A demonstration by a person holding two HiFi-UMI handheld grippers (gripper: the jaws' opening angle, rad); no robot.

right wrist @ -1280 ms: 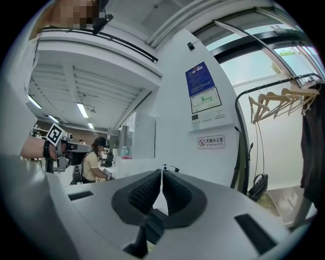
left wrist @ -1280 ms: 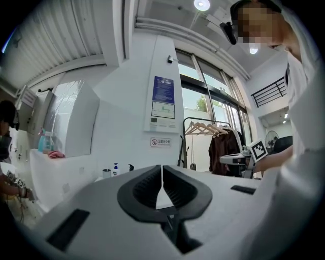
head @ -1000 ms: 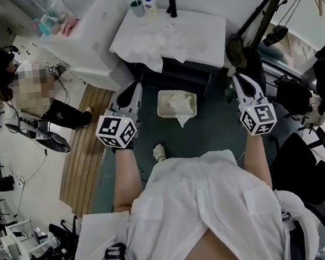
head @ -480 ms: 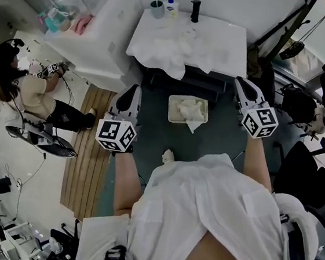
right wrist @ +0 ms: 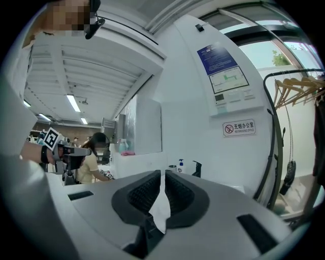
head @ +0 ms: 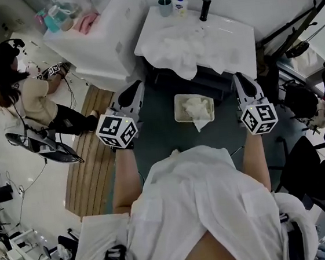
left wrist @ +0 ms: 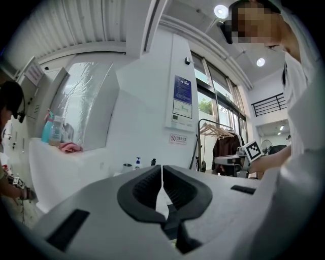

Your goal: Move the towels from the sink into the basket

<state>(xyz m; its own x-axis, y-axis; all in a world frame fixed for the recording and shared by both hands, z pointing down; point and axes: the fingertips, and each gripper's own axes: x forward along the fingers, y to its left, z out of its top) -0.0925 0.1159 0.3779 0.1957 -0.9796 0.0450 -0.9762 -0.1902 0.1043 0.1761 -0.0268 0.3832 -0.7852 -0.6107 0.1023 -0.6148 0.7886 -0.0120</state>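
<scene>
Sprawling across the sink (head: 242,34), towels (head: 172,49) droop frontward.

The towels (head: 182,45) drape over the sink (head: 236,30), hiding its basin. One towel covers the basket (head: 177,108) bottom. The bottle (head: 181,3) label is too small to read.

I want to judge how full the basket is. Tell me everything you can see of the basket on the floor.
The basket is a small, pale cream rectangular tub, plastic by its look. It stands upright on the dark floor, just in front of the dark cabinet under the sink. Crumpled white towel fills much of it, and one corner droops over its near rim. Nothing else appears to touch it.
</scene>
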